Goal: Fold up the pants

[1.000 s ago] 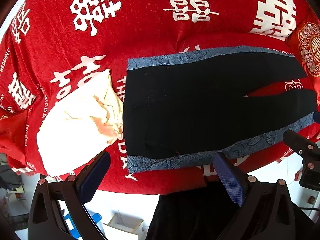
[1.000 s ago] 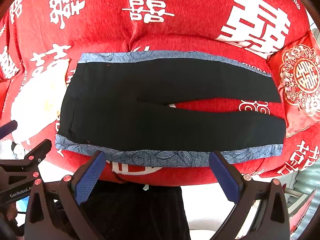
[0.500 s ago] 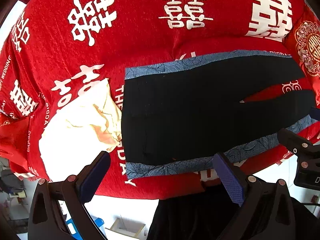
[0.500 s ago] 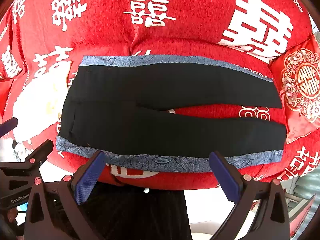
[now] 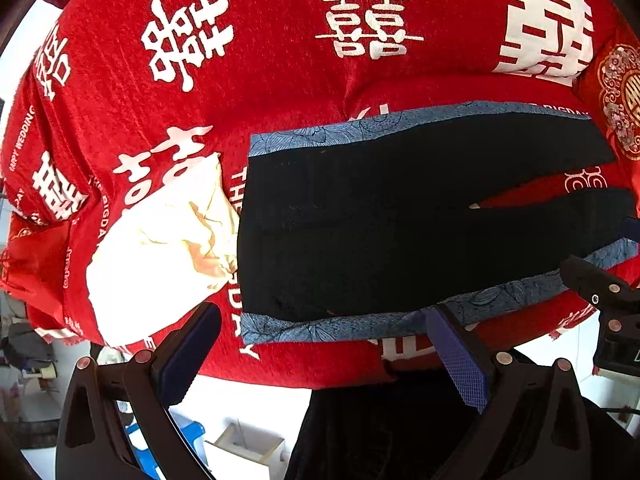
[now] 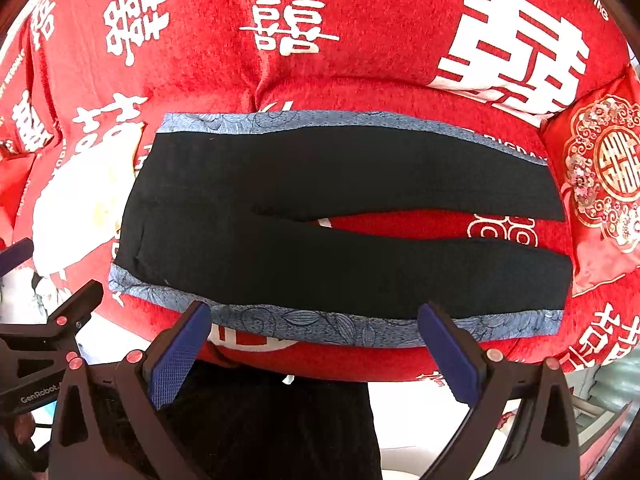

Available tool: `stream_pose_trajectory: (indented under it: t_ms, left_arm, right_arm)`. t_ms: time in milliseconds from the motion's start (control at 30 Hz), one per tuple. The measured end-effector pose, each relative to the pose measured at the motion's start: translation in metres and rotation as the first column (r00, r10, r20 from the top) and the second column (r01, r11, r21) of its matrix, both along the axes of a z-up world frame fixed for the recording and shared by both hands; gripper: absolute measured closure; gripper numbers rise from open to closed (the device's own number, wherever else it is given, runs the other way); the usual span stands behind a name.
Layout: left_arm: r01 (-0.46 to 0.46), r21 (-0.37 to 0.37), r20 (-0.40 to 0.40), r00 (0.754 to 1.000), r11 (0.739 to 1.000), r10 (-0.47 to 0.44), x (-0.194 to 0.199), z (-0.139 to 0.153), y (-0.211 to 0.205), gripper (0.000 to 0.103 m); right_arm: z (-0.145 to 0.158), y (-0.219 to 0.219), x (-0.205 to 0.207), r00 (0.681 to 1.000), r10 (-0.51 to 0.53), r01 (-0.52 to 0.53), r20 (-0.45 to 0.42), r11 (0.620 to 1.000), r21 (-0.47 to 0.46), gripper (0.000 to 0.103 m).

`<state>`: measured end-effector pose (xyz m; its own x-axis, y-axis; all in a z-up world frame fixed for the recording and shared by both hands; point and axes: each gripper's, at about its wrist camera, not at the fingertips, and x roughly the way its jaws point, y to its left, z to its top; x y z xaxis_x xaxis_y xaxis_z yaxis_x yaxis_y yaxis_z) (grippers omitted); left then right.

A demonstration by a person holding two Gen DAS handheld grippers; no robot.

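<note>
Red cloth w/ white wedding characters [image 6: 360, 40] covers the surface where black pants [image 6: 320, 208] w/ blue patterned side trim lie flat and unfolded, legs spread slightly apart. Left tool [image 5: 320, 356] and right tool [image 6: 316, 344] both hang wide apart and empty, just short of the near trim. Judged pre-fold: next move prob. needs each tool to pinch that near edge and carry it over the far leg.

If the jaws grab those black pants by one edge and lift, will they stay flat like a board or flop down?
Probably flop. The black pants lie limp and flat, following the curve of the red cloth under them, so they look soft, not stiff. The free leg would likely dangle. They look thin, so likely light, and unlikely to slide much on that fuzzy-looking cloth.
</note>
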<state>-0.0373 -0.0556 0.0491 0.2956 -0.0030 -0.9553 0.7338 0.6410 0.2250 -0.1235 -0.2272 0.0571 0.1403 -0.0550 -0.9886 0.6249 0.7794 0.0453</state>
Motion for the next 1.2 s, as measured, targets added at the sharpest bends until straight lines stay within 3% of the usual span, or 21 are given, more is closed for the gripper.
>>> stream_pose_trajectory:
  t_ms: [400, 667, 767, 867, 1033, 1133, 1200]
  left_arm:
    - [-0.089, 0.067, 0.016, 0.996, 0.994, 0.088, -0.044, -0.004, 0.006, 0.000]
    - [-0.063, 0.093, 0.015, 0.998, 0.994, 0.062, -0.054, -0.013, 0.010, 0.000]
    - [-0.069, 0.073, -0.021, 0.997, 0.995, 0.070, -0.045, -0.022, 0.015, 0.000]
    - [-0.140, 0.045, -0.125, 0.981, 0.989, 0.145, -0.026, -0.040, 0.028, 0.000]
    - [-0.224, 0.013, -0.218, 0.951, 0.975, 0.221, 0.003, -0.077, 0.051, 0.000]
    - [-0.260, -0.009, -0.262, 0.932, 0.966, 0.249, 0.018, -0.108, 0.068, 0.000]
    - [-0.293, -0.033, -0.294, 0.917, 0.956, 0.271, 0.027, -0.127, 0.079, 0.000]
  right_arm:
    - [-0.009, -0.010, -0.028, 0.998, 0.060, -0.060, -0.001, 0.997, 0.054, 0.000]
    - [-0.021, -0.008, -0.036, 0.999, 0.037, -0.035, -0.018, 0.996, 0.086, 0.000]
    - [-0.024, -0.005, -0.035, 1.000, 0.017, -0.016, -0.009, 0.995, 0.095, 0.000]
    - [-0.030, -0.002, -0.038, 0.999, -0.037, 0.036, 0.004, 0.991, 0.129, 0.000]
    - [-0.066, 0.002, -0.052, 0.978, -0.199, 0.169, 0.056, 0.926, 0.338, 0.000]
    - [-0.100, 0.006, -0.064, 0.943, -0.322, 0.246, 0.085, 0.846, 0.472, 0.000]
    - [-0.126, 0.010, -0.076, 0.900, -0.419, 0.283, 0.121, 0.772, 0.569, 0.000]
